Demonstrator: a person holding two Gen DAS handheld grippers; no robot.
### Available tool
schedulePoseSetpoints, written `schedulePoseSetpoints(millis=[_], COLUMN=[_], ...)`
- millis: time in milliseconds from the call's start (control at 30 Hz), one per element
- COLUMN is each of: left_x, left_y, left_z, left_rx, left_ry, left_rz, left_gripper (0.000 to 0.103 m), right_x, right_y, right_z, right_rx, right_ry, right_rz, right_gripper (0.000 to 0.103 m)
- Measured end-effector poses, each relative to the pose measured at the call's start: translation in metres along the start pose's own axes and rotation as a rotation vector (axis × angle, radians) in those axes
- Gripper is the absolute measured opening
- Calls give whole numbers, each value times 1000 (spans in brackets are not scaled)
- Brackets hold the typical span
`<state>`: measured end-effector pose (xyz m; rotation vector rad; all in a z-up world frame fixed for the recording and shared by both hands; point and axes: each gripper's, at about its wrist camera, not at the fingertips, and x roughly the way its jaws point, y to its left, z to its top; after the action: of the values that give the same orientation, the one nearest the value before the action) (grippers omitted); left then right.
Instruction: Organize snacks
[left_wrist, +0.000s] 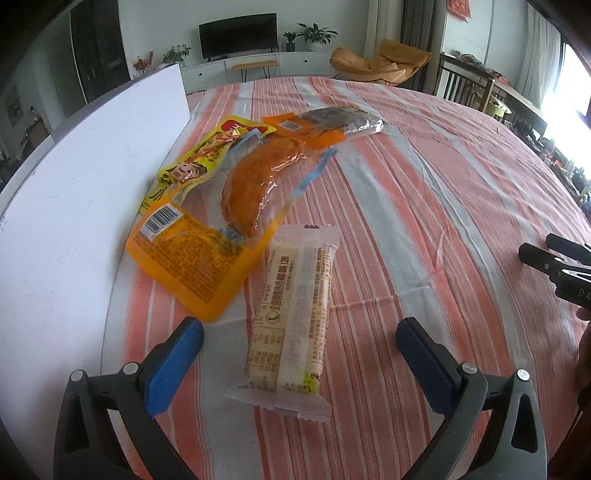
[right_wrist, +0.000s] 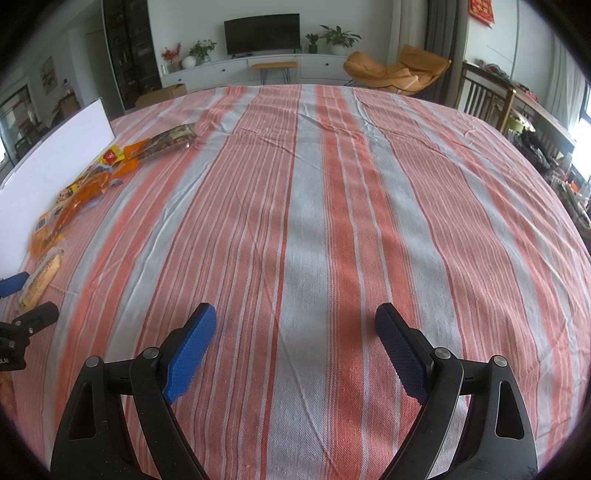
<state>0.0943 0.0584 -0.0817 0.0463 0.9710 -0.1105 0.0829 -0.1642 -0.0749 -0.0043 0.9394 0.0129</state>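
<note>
Both grippers — left gripper (left_wrist: 300, 339), right gripper (right_wrist: 295, 332) — jaws apart.

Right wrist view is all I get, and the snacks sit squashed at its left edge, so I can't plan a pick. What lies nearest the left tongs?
Observer: A long pale bar in a clear wrapper lies lengthwise between the open left tongs, not yet gripped.
Operator: What is beyond it?
Observer: A clear pack with an orange sausage inside, resting on top of a yellow packet.
Operator: And the dark pack at the far end?
Observer: That dark pack overlaps an orange packet, barcode up.
Operator: Is the white board close?
Observer: Yes, the white board borders the pile on the left, with an orange packet at its edge.
</note>
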Motion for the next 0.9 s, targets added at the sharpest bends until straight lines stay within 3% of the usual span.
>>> schedulePoseSetpoints(millis=[900], left_x=[-1], left_y=[-1], left_z=[-2], left_rx=[-6], left_ry=[-8], left_rz=[5], left_gripper=[103], right_x=[0], right_y=[0], right_z=[0], right_rx=[0], right_ry=[0], right_rz=[0], right_gripper=[91])
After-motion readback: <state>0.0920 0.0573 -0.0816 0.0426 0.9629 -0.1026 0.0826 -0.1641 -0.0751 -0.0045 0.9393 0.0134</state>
